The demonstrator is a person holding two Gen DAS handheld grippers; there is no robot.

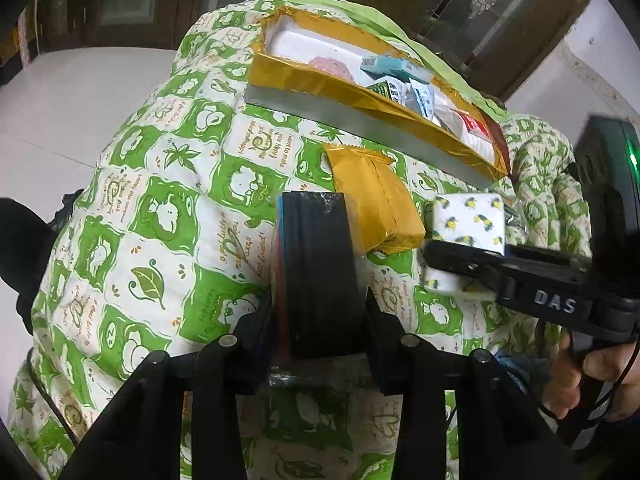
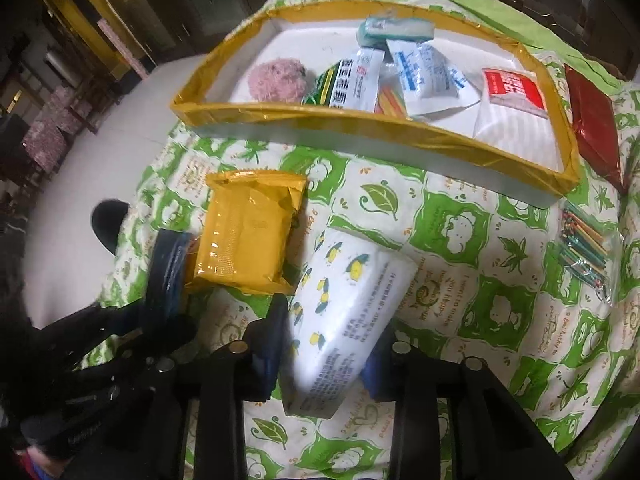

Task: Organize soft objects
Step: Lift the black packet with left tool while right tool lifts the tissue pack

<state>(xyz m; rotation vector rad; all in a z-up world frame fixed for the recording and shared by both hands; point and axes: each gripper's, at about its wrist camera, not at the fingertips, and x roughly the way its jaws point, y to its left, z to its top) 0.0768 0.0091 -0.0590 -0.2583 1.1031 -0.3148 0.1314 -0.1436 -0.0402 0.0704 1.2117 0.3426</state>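
Observation:
In the left wrist view my left gripper [image 1: 320, 320] is shut on a dark blue-black pack [image 1: 316, 264], held upright over the quilt. Just behind it a yellow foil packet [image 1: 384, 208] lies flat. My right gripper [image 2: 332, 340] is shut on a white tissue pack with yellow prints [image 2: 348, 320], tilted between its pads. From the left wrist view that pack [image 1: 468, 216] hangs to the right of the yellow packet. A gold-taped white tray [image 2: 320, 114] sits farther back and holds several soft packs and a pink fluffy ball [image 2: 276, 80].
A green-and-white quilt [image 2: 480, 280] covers the bed. A red foil packet [image 2: 592, 128] lies right of the tray, and a clear bag of coloured sticks [image 2: 584, 248] lies in front of it. A person's hand [image 1: 600, 368] holds the right gripper. White floor lies to the left.

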